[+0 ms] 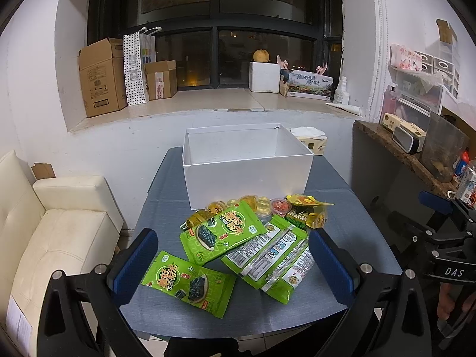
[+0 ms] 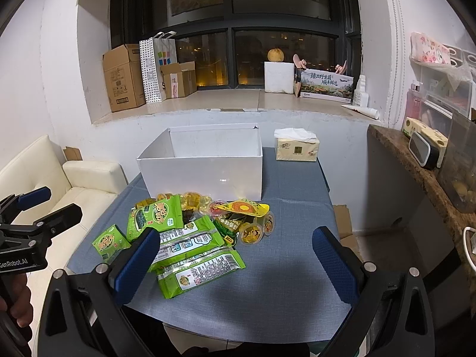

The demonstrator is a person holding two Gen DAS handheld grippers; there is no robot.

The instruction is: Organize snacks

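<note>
Several green seaweed snack packets (image 1: 221,235) and small jelly cups (image 1: 279,206) lie in a pile on the blue-grey table (image 1: 351,232), in front of an open white box (image 1: 247,175). My left gripper (image 1: 233,263) is open and empty, hovering above the near packets. In the right wrist view the same packets (image 2: 190,250), jelly cups (image 2: 251,233) and white box (image 2: 205,175) show. My right gripper (image 2: 235,258) is open and empty, above the table (image 2: 282,282) just right of the pile.
A tissue pack (image 2: 297,147) stands on the table's far right corner. A cream sofa (image 1: 53,232) is on the left. A dark counter (image 2: 416,172) with clutter is on the right. Cardboard boxes (image 1: 101,77) sit on the windowsill behind.
</note>
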